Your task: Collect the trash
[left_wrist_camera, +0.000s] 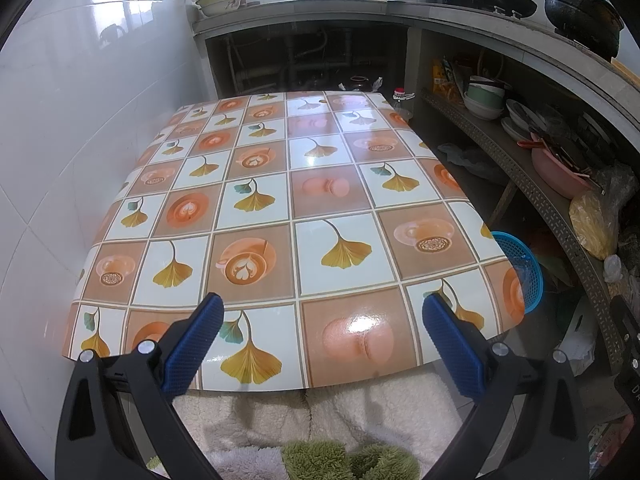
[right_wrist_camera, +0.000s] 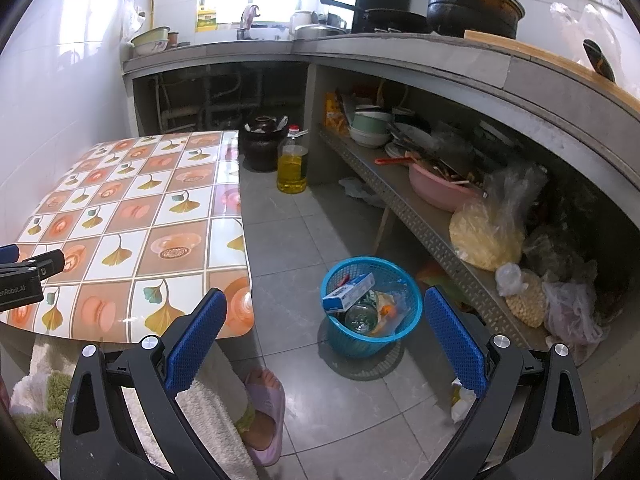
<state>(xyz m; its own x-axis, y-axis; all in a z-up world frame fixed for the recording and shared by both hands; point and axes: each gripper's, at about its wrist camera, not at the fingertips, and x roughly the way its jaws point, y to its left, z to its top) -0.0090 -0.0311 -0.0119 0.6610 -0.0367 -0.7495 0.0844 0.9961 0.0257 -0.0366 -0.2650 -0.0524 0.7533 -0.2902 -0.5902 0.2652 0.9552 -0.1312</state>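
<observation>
Left wrist faces table [left_wrist_camera: 304, 200]; right wrist overlooks its edge, basket [right_wrist_camera: 372, 304].

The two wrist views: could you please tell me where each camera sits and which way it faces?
Left wrist: on the left tool, facing forward over the table; its open blue fingers show.
Right wrist: on the right tool, facing down at the floor and blue basket beside the table; its open fingers, the left tool's tip and a slippered foot show.
Shared: table, basket, counter.
</observation>
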